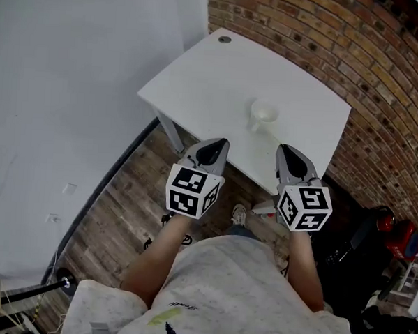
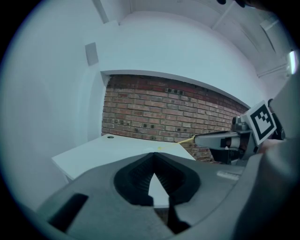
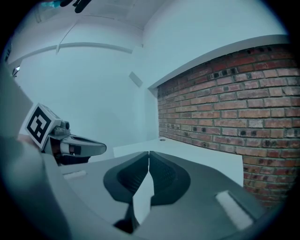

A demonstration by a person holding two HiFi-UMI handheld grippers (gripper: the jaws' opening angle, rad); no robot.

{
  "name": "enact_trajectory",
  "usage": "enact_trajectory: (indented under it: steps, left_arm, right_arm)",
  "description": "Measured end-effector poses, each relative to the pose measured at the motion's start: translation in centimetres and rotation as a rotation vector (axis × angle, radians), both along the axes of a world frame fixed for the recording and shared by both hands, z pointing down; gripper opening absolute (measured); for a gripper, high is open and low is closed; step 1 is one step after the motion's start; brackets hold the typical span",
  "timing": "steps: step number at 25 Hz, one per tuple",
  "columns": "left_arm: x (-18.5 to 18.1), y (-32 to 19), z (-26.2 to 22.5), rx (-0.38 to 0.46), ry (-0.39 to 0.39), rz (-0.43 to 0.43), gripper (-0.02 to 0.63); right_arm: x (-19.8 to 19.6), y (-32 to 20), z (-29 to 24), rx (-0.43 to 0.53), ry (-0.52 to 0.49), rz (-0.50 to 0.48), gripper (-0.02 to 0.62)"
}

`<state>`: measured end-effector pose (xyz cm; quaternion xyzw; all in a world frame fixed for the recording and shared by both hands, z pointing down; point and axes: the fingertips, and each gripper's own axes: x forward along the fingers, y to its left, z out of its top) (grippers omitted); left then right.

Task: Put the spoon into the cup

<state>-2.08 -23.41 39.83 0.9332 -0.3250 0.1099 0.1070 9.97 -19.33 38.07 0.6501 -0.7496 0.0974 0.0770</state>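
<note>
A small white cup (image 1: 263,115) stands on the white table (image 1: 207,72), toward its near right side. No spoon can be made out in any view. Both grippers hover side by side over the table's near edge, short of the cup. The left gripper (image 1: 216,144) has its jaws closed tip to tip with nothing between them, as the left gripper view (image 2: 153,155) confirms. The right gripper (image 1: 286,150) is likewise shut and empty, its jaw tips meeting in the right gripper view (image 3: 149,153). The cup lies ahead, between the two.
A brick wall (image 1: 355,52) runs behind and right of the table; a white wall (image 1: 66,85) is at left. Wooden floor (image 1: 123,207) lies below. A red object (image 1: 401,239) and dark gear (image 1: 351,261) sit on the floor at right. A round grommet (image 1: 224,38) marks the table's far corner.
</note>
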Motion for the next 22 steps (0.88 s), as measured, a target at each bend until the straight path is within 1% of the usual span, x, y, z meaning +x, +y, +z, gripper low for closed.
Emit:
enact_trajectory:
  steps: [10,22]
  left_arm:
    - [4.6,-3.6,1.0,-0.028,-0.007,-0.036,-0.008]
    - [7.9,-6.4,2.6,-0.052,-0.038,-0.063,-0.008]
  right_arm:
    - [4.1,-4.5,1.7,-0.049,0.005,-0.062,0.015]
    - [6.6,-8.2,4.6,-0.115,-0.005,-0.124,0.015]
